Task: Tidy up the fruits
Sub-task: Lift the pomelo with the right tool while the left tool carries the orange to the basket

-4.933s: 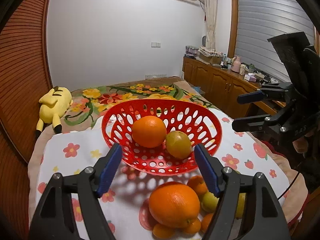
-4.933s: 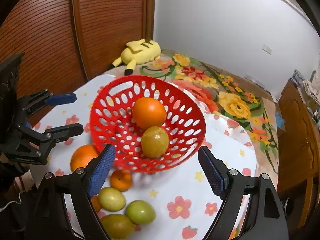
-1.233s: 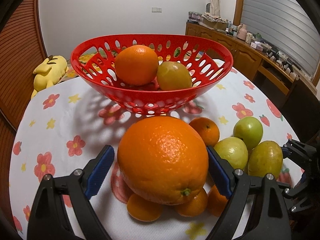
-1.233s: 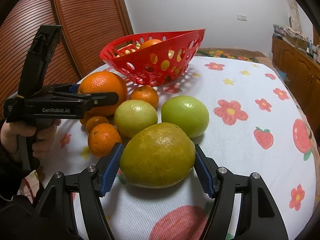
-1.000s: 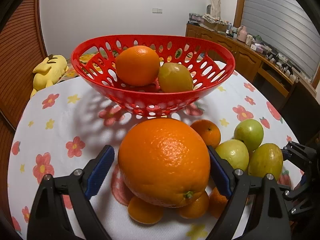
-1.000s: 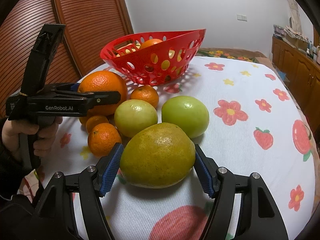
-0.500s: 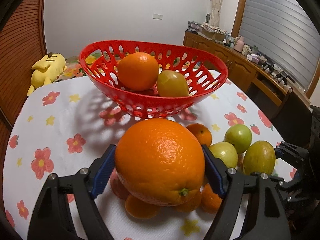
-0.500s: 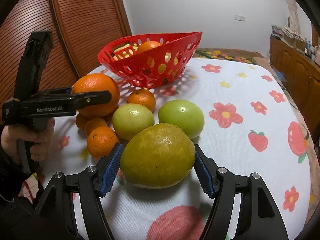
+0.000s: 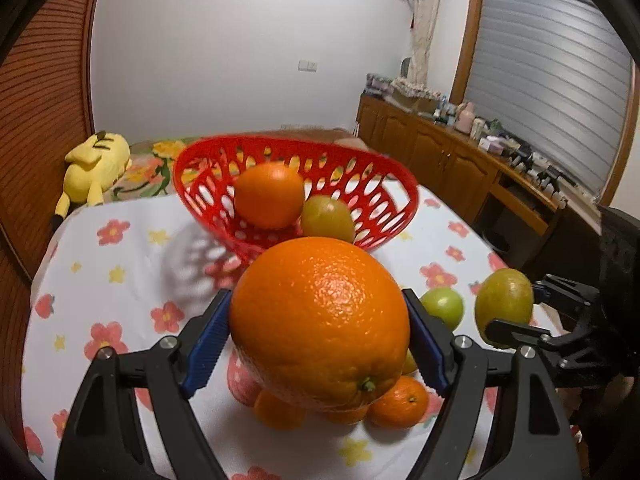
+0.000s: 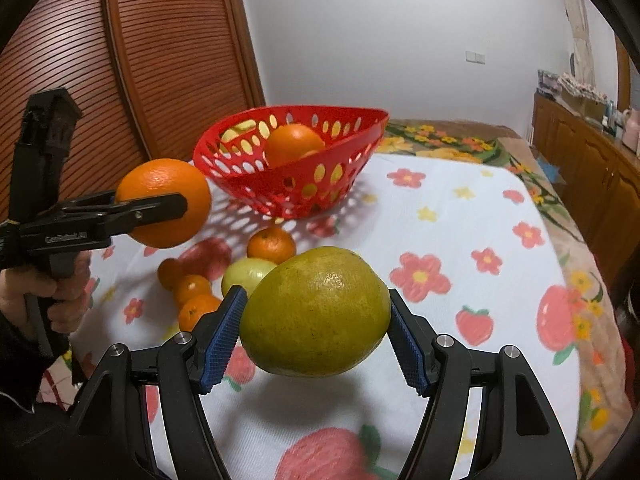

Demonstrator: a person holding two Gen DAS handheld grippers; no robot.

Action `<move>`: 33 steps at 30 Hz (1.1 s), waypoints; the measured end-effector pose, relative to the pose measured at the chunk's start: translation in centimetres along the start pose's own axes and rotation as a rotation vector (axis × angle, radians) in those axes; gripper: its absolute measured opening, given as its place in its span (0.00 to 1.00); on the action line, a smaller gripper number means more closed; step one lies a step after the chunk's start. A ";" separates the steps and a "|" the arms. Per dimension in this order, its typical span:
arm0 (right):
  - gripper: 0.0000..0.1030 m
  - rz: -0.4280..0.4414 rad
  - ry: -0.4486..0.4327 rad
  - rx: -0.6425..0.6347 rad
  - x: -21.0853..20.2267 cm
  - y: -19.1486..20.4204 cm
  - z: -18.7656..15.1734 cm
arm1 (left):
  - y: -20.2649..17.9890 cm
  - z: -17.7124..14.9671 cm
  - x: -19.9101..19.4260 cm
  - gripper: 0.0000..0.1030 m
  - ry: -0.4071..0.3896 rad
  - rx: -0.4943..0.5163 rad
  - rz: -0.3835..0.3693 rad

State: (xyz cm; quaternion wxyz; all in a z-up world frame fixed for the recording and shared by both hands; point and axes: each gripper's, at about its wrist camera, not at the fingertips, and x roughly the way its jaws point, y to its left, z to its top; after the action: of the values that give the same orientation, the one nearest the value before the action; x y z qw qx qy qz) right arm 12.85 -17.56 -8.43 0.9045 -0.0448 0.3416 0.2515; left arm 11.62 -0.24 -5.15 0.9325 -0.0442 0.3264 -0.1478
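My left gripper (image 9: 316,340) is clamped on a large orange (image 9: 320,334), its blue ribbed pads (image 9: 208,338) pressing both flanks of the fruit, which is held clear of the cloth, as the right wrist view confirms. White lettering runs along the left gripper's black body in that view, too blurred for me to read. My right gripper (image 10: 316,336) grips a yellow-green citrus (image 10: 316,312) between its own blue pads (image 10: 222,340), likewise raised off the table. Directly below and behind the large orange lie several small mandarins (image 9: 398,402) and a green fruit (image 9: 442,306) on the flowered tablecloth (image 9: 120,280); in the right wrist view the same cluster sits just beyond my right gripper, with a pale yellow fruit (image 10: 248,274) touching one mandarin (image 10: 271,245). Farther out, ahead of both grippers, stands the red perforated basket (image 9: 200,200), holding an orange (image 9: 268,194) and a yellow-green fruit (image 9: 326,218) side by side. Beyond the table, a yellow plush toy (image 9: 96,166) lies at the left against the slatted wooden doors (image 10: 160,52), and a wooden sideboard (image 9: 440,164) carrying small items lines the right wall.
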 end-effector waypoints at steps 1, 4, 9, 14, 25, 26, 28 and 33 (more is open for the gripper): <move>0.69 -0.002 -0.003 -0.003 -0.1 0.0 0.2 | 0.0 0.3 -0.4 0.78 -0.009 0.000 -0.004; 0.69 -0.004 -0.016 -0.008 -0.7 -0.1 1.0 | -0.2 0.9 -1.2 0.78 -0.027 0.007 -0.002; 0.69 -0.009 -0.043 -0.023 -1.3 -0.3 2.5 | -0.2 1.7 -1.8 0.78 -0.046 0.014 0.005; 0.69 -0.007 -0.064 -0.031 -1.5 -0.4 4.0 | 0.2 2.2 -1.7 0.78 -0.054 0.016 0.019; 0.69 -0.019 -0.087 -0.085 -0.6 0.3 7.6 | 0.7 4.4 0.3 0.78 -0.056 0.047 0.042; 0.69 -0.020 -0.088 -0.088 -0.5 0.2 7.9 | 0.7 4.5 0.5 0.78 -0.055 0.050 0.040; 0.69 -0.019 -0.090 -0.094 0.0 0.2 8.8 | 0.8 4.8 1.1 0.78 -0.051 0.054 0.039; 0.69 -0.003 -0.103 -0.098 1.1 0.1 10.7 | 0.8 5.1 2.5 0.78 -0.037 0.060 0.041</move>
State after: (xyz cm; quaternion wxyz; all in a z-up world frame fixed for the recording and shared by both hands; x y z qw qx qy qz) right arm 19.84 -14.29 -0.97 0.9180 -0.0765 0.2818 0.2685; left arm 16.80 -0.26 -2.82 0.9421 -0.0121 0.3055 -0.1375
